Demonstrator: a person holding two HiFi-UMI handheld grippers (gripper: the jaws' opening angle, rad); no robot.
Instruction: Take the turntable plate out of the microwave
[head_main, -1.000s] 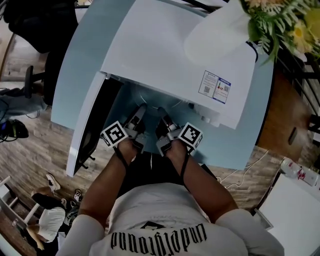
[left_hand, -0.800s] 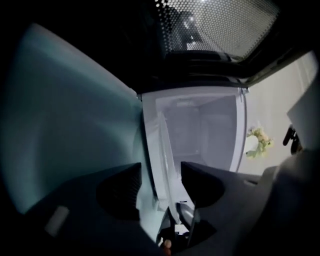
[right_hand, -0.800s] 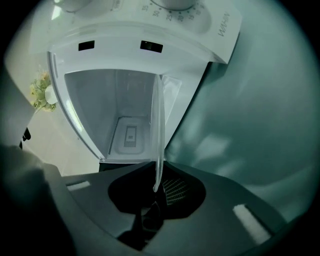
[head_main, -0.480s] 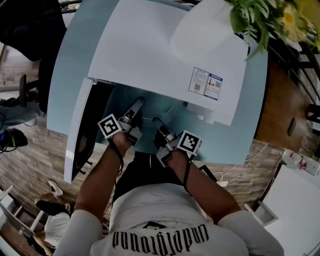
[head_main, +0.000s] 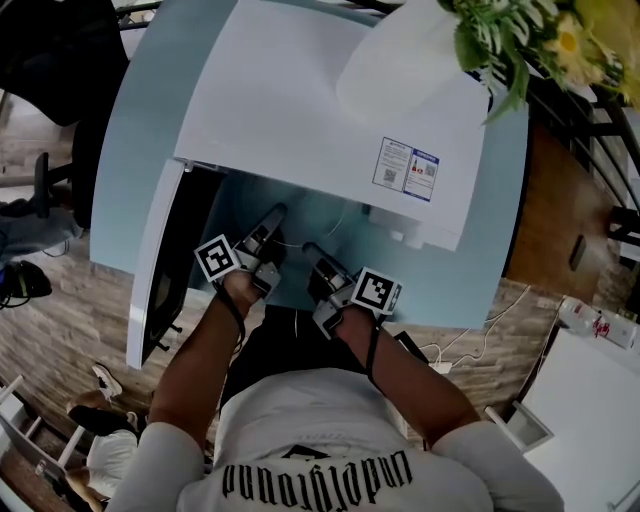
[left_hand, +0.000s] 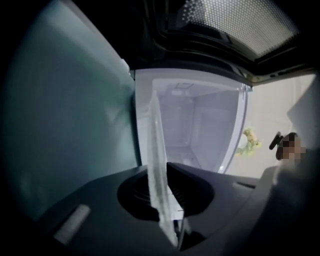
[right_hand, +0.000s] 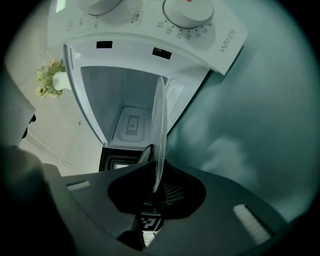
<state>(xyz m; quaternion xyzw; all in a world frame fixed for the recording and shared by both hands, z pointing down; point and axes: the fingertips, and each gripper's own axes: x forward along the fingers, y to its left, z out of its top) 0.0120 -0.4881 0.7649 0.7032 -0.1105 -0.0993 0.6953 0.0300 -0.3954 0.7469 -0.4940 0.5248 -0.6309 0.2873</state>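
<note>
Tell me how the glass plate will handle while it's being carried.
The plate looks like clear glass, so it is probably stiff but breakable if knocked on the microwave. Its smooth, thin edge sits in the right gripper, so it may slip or pivot. Being round, it would likely roll if dropped on edge.

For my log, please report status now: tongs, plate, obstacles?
Left tongs closing, turntable plate between them; right tongs shut on it. Plate before open microwave. Nothing blocking.

The microwave (head_main: 300, 110) is seen steeply from overhead in the head view. Its open cavity (left_hand: 200, 125) is faced closely along the jaws in both gripper views.
</note>
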